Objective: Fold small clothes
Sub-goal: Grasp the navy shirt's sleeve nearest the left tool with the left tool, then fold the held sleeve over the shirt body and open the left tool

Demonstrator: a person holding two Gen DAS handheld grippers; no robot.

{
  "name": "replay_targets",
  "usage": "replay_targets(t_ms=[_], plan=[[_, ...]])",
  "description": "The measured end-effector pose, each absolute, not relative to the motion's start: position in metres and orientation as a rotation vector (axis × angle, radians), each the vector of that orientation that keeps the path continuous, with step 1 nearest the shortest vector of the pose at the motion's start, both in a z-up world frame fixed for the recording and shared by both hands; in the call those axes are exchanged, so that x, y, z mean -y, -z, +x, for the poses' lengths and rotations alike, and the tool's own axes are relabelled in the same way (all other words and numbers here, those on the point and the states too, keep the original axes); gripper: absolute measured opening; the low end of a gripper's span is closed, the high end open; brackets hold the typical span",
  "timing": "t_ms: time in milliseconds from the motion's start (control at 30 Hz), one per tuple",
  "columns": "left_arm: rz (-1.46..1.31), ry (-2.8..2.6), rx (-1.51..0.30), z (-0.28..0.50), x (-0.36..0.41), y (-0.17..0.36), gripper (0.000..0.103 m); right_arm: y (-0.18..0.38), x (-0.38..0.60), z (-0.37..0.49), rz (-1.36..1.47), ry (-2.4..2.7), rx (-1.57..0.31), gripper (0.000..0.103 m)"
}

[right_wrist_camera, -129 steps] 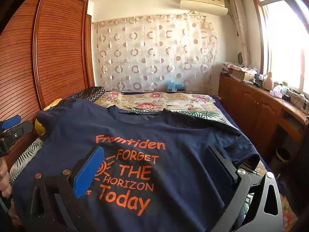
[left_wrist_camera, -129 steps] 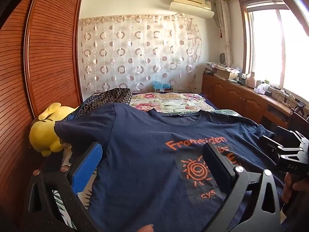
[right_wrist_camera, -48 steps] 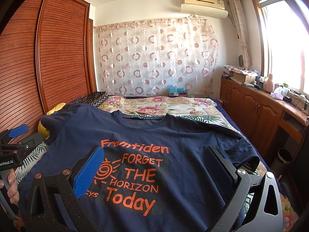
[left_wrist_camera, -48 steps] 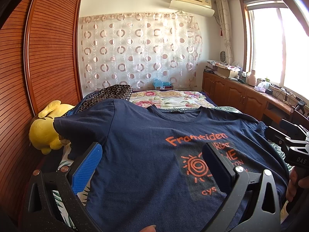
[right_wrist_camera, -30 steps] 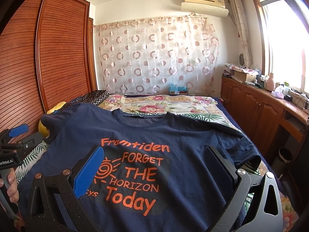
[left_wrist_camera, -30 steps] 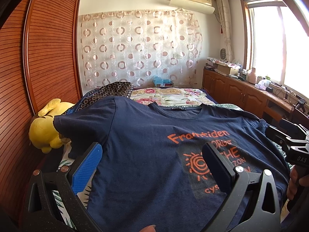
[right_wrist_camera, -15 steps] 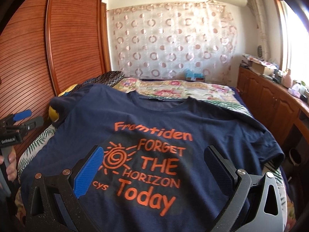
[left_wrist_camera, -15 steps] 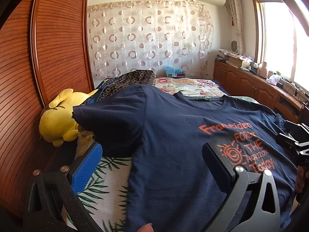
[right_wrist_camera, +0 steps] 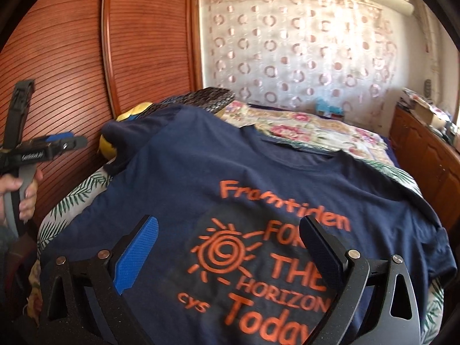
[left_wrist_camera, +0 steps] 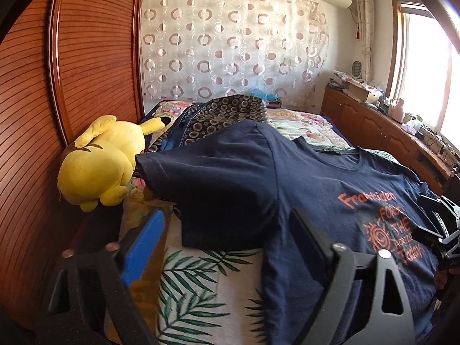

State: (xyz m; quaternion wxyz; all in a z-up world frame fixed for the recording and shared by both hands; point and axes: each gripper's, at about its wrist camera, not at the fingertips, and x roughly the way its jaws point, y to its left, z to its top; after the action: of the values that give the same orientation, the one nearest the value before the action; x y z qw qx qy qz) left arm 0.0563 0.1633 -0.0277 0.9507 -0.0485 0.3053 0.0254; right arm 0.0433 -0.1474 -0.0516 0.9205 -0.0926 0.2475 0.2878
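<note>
The lower hem of the dark blue T-shirt point(right_wrist_camera: 184, 189) ran out of frame behind both tools, and the yellow plush toy point(left_wrist_camera: 97, 164) was mostly hidden by a sleeve in the right wrist view. The far shelf clutter by the window was too small to make out. One T-shirt lay spread flat, print up, on the bed point(left_wrist_camera: 201, 284), its left sleeve reaching toward the toy beside the wooden wardrobe point(left_wrist_camera: 86, 57). A patterned pillow point(left_wrist_camera: 227, 112) sat behind the collar. The left gripper point(left_wrist_camera: 224, 230) hovered over the sleeve edge, its jaws closing with nothing pinched between them. The right gripper point(right_wrist_camera: 230, 235) hung released above the orange print, touching nothing.
</note>
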Motion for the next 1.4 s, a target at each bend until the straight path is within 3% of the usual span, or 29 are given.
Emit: replay_targets(t_ms=[167, 300, 467, 600, 833, 933, 1067, 1200, 1233, 1400], plan=[[-0.124, -0.081, -0.626, 0.073, -0.190, 0.030, 0.070, 0.048, 0.157, 0.049, -0.193, -0.620, -0.523, 0.099], [-0.150, -0.101, -0.659, 0.091, -0.210, 0.037, 0.051, 0.049, 0.163, 0.049, -0.196, -0.628, -0.521, 0.099], [-0.166, -0.103, -0.688, 0.108, -0.224, 0.051, 0.044, 0.053, 0.168, 0.047, -0.188, -0.631, -0.523, 0.099], [-0.191, -0.081, -0.681, 0.111, -0.228, 0.053, 0.021, 0.055, 0.157, 0.048, -0.187, -0.623, -0.524, 0.099], [-0.192, -0.129, -0.703, 0.116, -0.237, 0.056, 0.021, 0.053, 0.149, 0.050, -0.179, -0.615, -0.529, 0.099], [-0.221, -0.136, -0.707, 0.120, -0.246, 0.058, 0.030, 0.052, 0.144, 0.049, -0.181, -0.614, -0.524, 0.099], [-0.224, -0.104, -0.708, 0.126, -0.249, 0.062, 0.031, 0.054, 0.145, 0.050, -0.177, -0.616, -0.530, 0.099], [-0.252, -0.007, -0.694, 0.123, -0.245, 0.061, 0.012, 0.056, 0.147, 0.052, -0.174, -0.614, -0.537, 0.099], [-0.244, -0.009, -0.691, 0.122, -0.243, 0.060, 0.002, 0.056, 0.148, 0.052, -0.172, -0.613, -0.538, 0.099], [-0.210, -0.004, -0.640, 0.112, -0.231, 0.042, 0.002, 0.056, 0.152, 0.054, -0.161, -0.606, -0.539, 0.099]])
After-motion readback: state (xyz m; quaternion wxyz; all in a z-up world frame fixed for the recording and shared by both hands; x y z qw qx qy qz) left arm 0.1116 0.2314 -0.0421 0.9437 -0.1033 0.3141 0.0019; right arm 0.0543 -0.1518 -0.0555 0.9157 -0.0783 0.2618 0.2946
